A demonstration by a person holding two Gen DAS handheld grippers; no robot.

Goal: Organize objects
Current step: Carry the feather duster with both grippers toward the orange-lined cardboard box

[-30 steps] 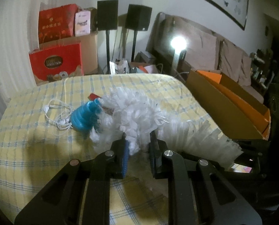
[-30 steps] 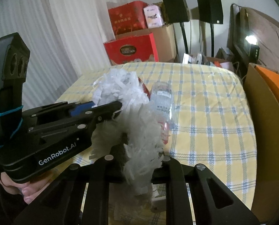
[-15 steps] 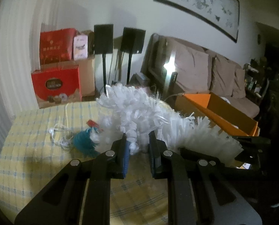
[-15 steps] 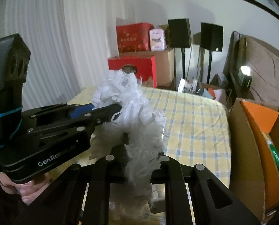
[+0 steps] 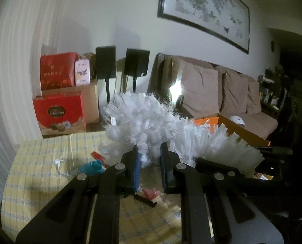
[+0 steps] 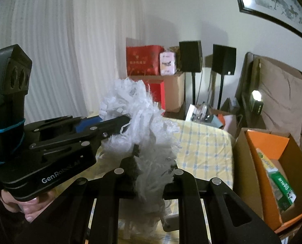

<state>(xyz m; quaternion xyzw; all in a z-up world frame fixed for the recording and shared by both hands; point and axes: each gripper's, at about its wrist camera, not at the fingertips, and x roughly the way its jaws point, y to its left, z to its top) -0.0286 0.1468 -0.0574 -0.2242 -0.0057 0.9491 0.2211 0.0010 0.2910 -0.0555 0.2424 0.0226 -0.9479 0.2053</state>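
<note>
Our left hand-held gripper (image 5: 148, 158) is closed on the fluffy white shredded-fibre duster head (image 5: 142, 120), and our right hand-held gripper (image 6: 153, 162) is clamped on the same duster further along, so the piece hangs between the two, clear of the yellow checked cloth-covered surface (image 5: 39, 172). The open brown cardboard box with an orange lining (image 6: 272, 162) stands just beside the surface on the right, and we judge it the likely place for the duster. To do this well we should carry both grippers together so the soft fibres are not pulled apart, bring the duster over the box rim, and loosen only once it is well inside.

What we grip inside the fluff is hidden; we cannot tell whether the pads meet a stiff core or only fibres. A blue ribbed object (image 5: 90, 166) and a white cord (image 5: 69, 154) lie on the surface, half screened by the duster. The box's depth and the things below our grippers are hard to make out.
</note>
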